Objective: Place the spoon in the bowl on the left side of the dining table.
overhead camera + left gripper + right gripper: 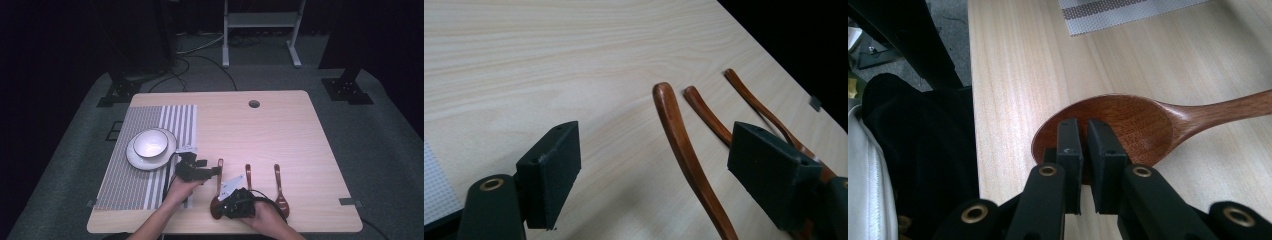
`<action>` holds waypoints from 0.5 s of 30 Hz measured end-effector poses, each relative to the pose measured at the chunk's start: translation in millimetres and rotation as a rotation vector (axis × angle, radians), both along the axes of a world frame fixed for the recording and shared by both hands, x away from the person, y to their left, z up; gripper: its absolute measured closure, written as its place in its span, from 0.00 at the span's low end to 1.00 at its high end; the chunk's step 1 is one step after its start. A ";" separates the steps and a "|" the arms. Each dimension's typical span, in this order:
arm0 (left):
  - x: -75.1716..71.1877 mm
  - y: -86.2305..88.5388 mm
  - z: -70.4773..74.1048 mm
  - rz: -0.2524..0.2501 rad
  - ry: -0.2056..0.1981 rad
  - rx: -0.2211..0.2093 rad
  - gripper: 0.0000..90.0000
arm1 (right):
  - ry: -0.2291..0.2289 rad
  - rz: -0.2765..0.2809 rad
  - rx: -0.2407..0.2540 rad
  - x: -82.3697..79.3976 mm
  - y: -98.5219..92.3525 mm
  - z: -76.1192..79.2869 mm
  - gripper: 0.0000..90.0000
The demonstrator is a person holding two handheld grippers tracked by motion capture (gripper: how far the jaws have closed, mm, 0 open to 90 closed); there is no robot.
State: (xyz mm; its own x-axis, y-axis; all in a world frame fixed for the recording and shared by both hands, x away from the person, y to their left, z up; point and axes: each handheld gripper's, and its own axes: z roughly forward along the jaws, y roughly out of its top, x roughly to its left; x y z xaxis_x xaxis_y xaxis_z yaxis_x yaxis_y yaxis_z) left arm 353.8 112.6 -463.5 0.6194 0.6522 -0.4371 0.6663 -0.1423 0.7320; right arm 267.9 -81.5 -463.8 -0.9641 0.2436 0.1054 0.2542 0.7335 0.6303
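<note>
Nearest wooden spoon (218,190) is lying on the table (280,130), left of two others. Right gripper (1084,145), jaws together, is pressing its bowl; left gripper (654,170) is standing apart around the handle — light, stiff, smooth-lacquered, likely slippery — best pinched mid-handle.

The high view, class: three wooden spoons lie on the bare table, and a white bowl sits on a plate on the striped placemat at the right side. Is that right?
Not quite. The high view shows the striped placemat at the table's left side, not the right. The white bowl does sit on a plate there, and the three wooden spoons do lie on the bare table.
</note>
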 end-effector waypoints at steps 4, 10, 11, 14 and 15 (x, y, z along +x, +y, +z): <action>4.9 -3.4 -1.0 -0.019 0.016 -0.034 0.32 | -0.009 0.003 0.000 -0.6 -0.2 -0.3 0.93; 11.2 -14.4 -2.8 -0.068 0.019 -0.043 0.60 | -0.039 0.012 -0.009 -3.4 1.0 0.3 0.93; 10.6 -15.7 -3.3 -0.072 0.015 -0.043 0.67 | -0.046 0.015 -0.010 -3.8 1.0 0.3 0.93; 9.1 -15.9 -5.1 -0.079 0.017 -0.061 0.78 | -0.055 0.018 -0.007 -4.3 0.7 -0.1 0.93; 9.2 -14.8 -5.5 -0.077 0.023 -0.074 0.80 | -0.056 0.018 -0.004 -4.4 0.4 -0.3 0.93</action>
